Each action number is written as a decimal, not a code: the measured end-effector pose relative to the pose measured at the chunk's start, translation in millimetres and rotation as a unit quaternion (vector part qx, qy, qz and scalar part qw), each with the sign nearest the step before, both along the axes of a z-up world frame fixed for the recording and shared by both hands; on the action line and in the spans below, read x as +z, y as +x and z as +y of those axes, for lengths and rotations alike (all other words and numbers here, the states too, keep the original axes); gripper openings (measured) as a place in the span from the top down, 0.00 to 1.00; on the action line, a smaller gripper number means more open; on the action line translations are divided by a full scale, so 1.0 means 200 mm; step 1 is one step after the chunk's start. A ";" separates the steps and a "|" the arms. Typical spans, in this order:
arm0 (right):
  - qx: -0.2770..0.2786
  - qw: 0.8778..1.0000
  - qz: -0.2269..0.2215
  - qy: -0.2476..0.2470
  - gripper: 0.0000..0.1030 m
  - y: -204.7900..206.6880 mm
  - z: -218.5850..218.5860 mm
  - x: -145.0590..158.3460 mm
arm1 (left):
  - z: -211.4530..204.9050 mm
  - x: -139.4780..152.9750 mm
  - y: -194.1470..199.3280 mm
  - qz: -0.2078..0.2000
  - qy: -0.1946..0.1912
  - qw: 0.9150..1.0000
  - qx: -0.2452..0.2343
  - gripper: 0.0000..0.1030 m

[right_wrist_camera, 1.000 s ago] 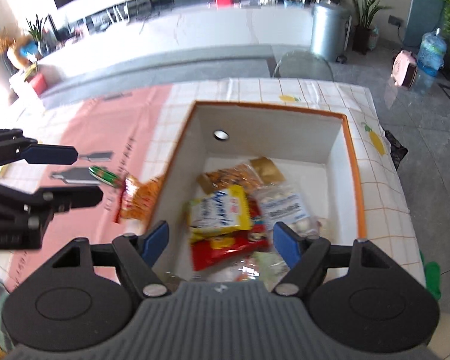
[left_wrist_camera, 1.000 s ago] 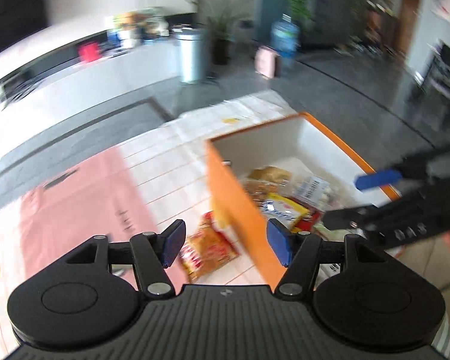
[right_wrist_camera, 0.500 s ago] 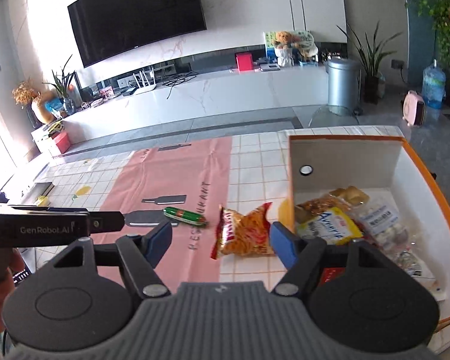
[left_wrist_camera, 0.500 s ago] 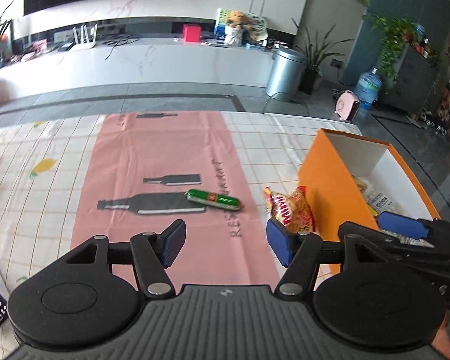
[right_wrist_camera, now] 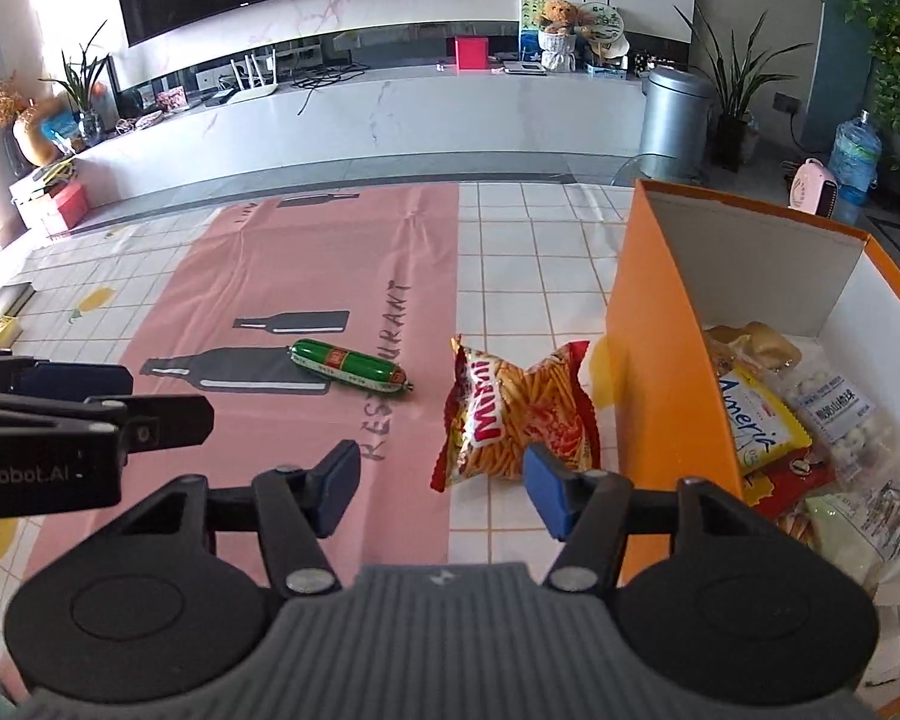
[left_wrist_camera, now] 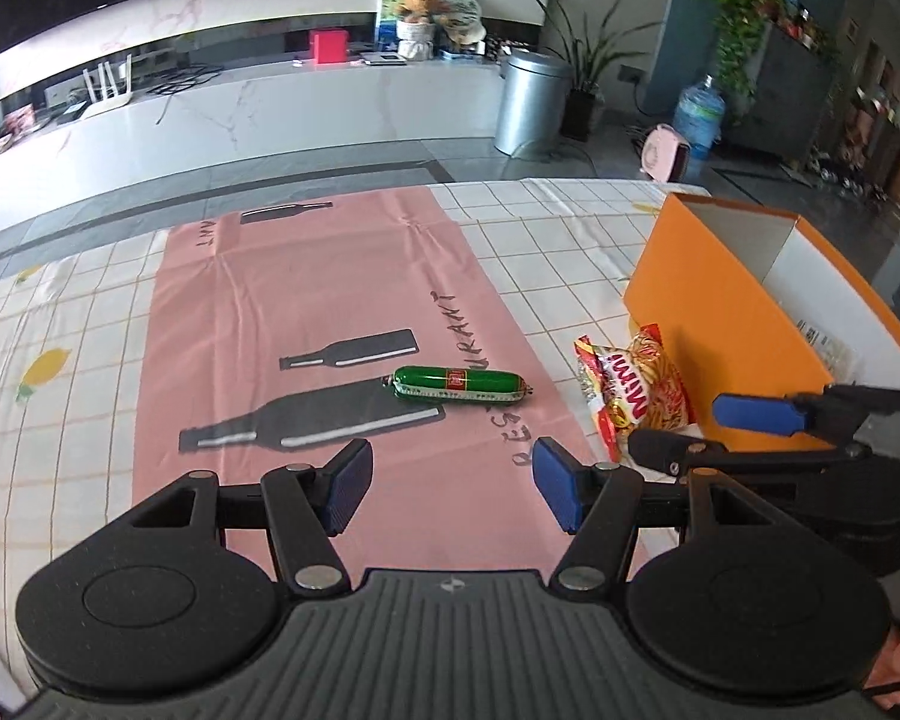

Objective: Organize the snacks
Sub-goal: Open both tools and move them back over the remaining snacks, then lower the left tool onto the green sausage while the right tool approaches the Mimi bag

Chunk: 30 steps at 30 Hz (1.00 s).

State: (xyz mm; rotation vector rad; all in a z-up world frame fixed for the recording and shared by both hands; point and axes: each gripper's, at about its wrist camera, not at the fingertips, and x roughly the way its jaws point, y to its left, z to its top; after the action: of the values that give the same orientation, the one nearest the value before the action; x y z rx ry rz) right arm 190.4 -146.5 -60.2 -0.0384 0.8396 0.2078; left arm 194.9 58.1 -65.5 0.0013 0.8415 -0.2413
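Two loose snacks in the left wrist view: green sausage (left_wrist_camera: 457, 384) just ahead of the empty, wide-open left hand-held gripper (left_wrist_camera: 450, 493), noodle packet (left_wrist_camera: 633, 391) ahead-right against the orange box (left_wrist_camera: 708, 312), both likely awaiting boxing. Right wrist view: right hand-held gripper (right_wrist_camera: 439, 489), empty, jaws closing, packet (right_wrist_camera: 516, 414) just ahead on the counter (right_wrist_camera: 528, 252), box at its right holding sorted snacks.

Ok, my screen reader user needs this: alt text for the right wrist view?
The right gripper, jaws closing with nothing between them, hovers over a red-and-orange snack bag beside an orange box of snacks. A green sausage lies on the pink mat; the left gripper shows at left.
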 end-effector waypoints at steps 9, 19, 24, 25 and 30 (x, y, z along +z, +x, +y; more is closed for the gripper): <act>-0.036 0.999 0.004 -0.033 0.43 0.20 0.03 -0.12 | -0.01 -0.17 0.24 0.003 0.041 0.994 -0.098 0.30; -0.025 0.999 0.014 -0.026 0.43 0.32 0.00 -0.21 | -0.07 -0.31 0.47 -0.004 0.084 0.975 -0.206 0.30; -0.024 0.999 0.020 -0.010 0.43 0.34 -0.01 -0.23 | -0.12 -0.34 0.50 -0.004 0.105 0.963 -0.247 0.29; -0.025 0.999 0.020 -0.009 0.43 0.34 -0.01 -0.23 | -0.12 -0.35 0.50 -0.005 0.107 0.963 -0.248 0.29; -0.016 1.000 0.016 -0.008 0.49 0.34 -0.01 -0.25 | -0.12 -0.34 0.50 0.018 0.074 0.966 -0.249 0.43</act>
State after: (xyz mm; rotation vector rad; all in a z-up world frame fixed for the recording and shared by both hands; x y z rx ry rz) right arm 257.9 -148.4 -109.7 -0.0373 0.8738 0.1720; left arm 294.7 33.8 -134.4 0.3523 0.8841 -0.6514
